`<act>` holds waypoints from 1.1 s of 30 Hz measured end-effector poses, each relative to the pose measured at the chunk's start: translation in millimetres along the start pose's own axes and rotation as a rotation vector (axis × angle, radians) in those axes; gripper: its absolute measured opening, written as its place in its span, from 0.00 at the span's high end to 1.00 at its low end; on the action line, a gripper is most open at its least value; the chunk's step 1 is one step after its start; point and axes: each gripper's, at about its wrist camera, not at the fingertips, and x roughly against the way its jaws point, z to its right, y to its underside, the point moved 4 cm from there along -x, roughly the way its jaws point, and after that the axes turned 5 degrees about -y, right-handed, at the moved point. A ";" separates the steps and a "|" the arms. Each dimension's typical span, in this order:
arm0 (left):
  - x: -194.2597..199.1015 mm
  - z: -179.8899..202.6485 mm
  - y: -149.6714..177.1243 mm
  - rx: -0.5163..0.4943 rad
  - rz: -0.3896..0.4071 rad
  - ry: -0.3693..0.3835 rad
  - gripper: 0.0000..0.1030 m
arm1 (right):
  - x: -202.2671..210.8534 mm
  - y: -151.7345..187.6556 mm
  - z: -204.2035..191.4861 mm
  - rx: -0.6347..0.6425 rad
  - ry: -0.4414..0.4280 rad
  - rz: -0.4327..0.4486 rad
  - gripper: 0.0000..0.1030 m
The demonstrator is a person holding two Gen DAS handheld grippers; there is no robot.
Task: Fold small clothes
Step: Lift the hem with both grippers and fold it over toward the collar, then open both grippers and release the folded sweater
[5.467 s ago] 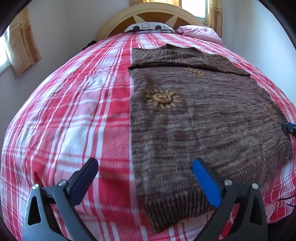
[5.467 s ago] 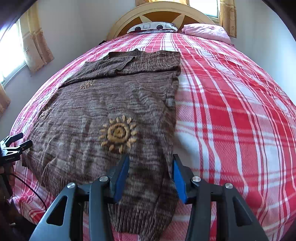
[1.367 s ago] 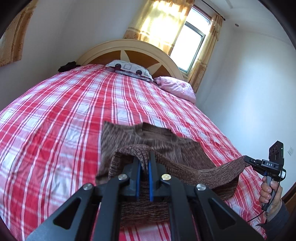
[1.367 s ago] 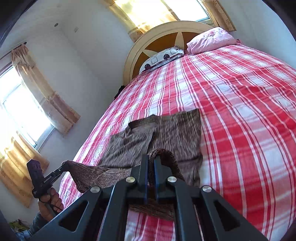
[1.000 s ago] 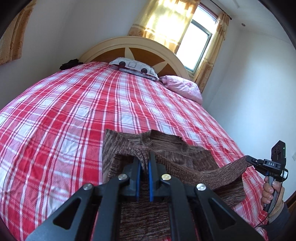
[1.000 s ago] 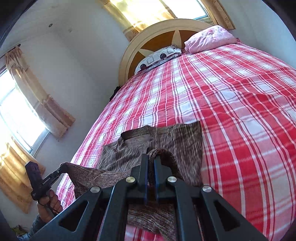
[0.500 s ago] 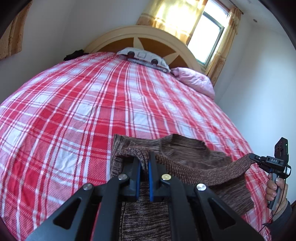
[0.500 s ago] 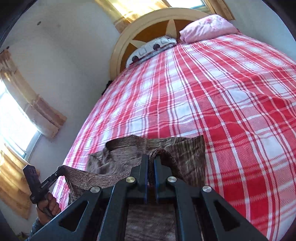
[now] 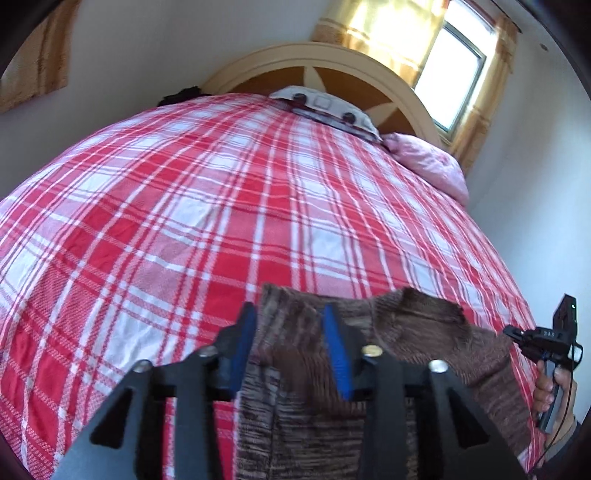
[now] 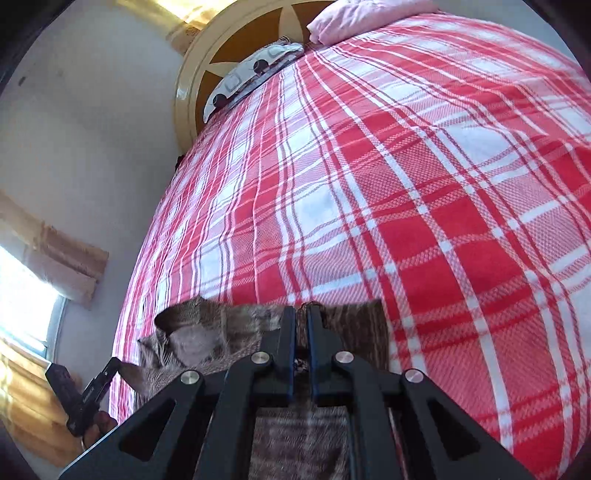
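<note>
left fingers [image 9: 290, 349] opening around the folded brown knit sweater [image 9: 424, 332] — right fingers [image 10: 301, 349] clamp its edge.

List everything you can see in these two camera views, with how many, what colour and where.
sweater: one, brown knit, near end of the bed, far edge under both grippers
bedspread: one, red and white plaid, covering the bed
headboard: one, cream and brown, arched, at the far end
patterned pillow: one, white with dark spots, against the headboard
pink pillow: one, beside the patterned pillow
curtains: yellow, at the window behind the headboard; more at a side window
dark thing: one, black, at the bed's far left corner, too small to identify
left gripper: black with blue pads, jaws opening, sweater edge between them
right gripper: black, jaws shut on the sweater edge
hand: holding the right gripper's handle
</note>
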 end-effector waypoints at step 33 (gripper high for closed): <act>-16.5 17.6 1.4 -0.186 -0.100 -0.234 0.27 | -55.1 23.8 -108.1 0.227 -0.092 -0.180 0.45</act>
